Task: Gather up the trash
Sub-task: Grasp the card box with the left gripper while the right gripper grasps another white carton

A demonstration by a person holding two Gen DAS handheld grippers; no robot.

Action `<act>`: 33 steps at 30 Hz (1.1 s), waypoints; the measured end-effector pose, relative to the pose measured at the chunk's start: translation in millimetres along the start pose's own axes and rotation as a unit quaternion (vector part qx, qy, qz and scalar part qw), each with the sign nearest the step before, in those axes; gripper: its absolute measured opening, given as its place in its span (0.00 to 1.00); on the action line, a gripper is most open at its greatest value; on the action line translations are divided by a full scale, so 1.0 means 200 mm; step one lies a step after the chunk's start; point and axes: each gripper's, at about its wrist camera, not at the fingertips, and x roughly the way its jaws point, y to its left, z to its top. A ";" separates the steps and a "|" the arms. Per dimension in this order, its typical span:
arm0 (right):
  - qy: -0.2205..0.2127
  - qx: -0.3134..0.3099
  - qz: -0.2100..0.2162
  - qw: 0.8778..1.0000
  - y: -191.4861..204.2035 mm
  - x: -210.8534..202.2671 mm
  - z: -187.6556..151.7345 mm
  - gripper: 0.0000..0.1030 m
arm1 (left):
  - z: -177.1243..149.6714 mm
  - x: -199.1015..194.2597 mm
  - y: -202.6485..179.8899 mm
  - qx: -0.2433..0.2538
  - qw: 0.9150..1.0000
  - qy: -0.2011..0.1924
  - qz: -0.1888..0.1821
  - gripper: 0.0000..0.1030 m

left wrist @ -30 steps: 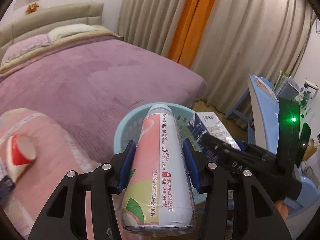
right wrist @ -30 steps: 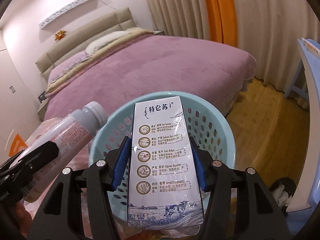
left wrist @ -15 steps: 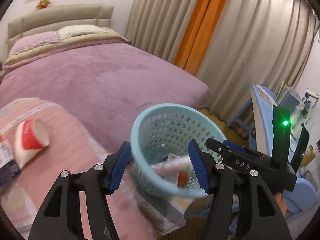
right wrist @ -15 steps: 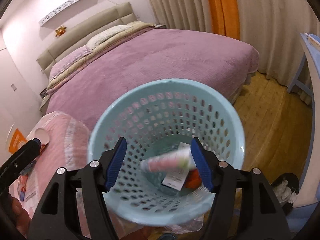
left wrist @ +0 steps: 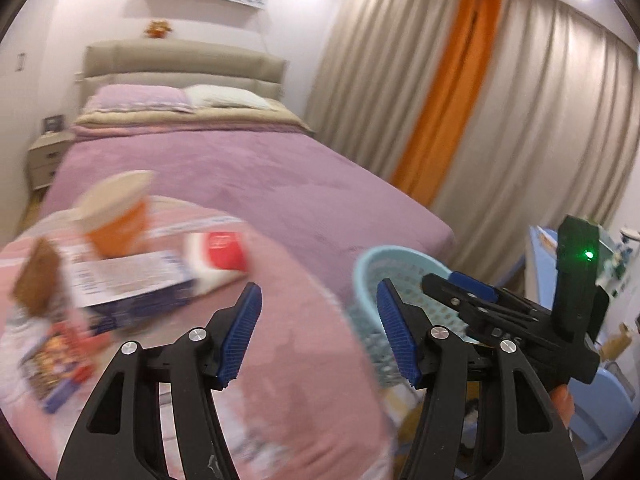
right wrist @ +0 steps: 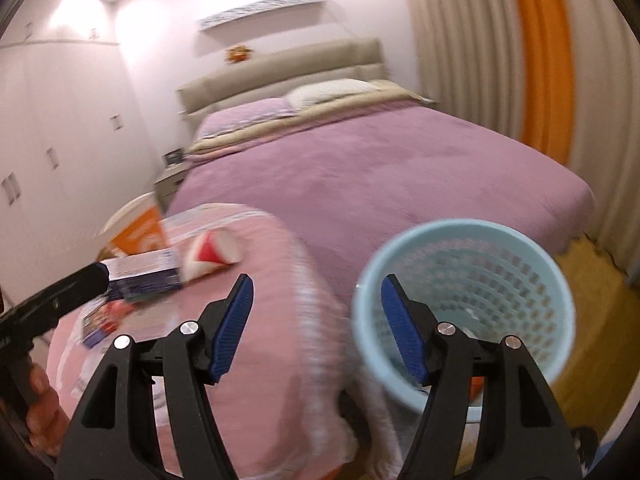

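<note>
Both views are motion-blurred. My left gripper is open and empty above a pink cloth surface. My right gripper is open and empty too, its right finger in front of the light blue mesh basket. The basket also shows in the left wrist view, behind the right gripper's body. Trash lies on the pink surface to the left: a red-and-white paper cup, a white-and-blue carton, an orange cup and colourful wrappers.
A bed with a purple cover fills the middle ground. Beige and orange curtains hang at the right. A blue desk stands at the far right. Wooden floor shows beyond the basket.
A second ago each gripper held an item over the basket: left the pink bottle, right the milk carton. Both opened and the items dropped in. Both grippers have since swung left toward the pink surface.
</note>
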 end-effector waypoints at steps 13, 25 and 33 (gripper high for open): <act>0.049 -0.057 0.057 0.995 0.42 0.31 0.03 0.61 | -0.08 -0.27 0.71 -0.052 0.985 0.004 0.164 0.69; 0.066 -0.114 0.105 0.986 0.77 0.46 0.07 0.61 | -0.15 -0.10 1.08 -0.060 0.981 0.088 0.164 0.72; 0.092 -0.098 0.139 0.981 1.03 0.51 0.12 0.64 | -0.24 -0.08 1.04 -0.017 0.981 0.115 0.155 0.76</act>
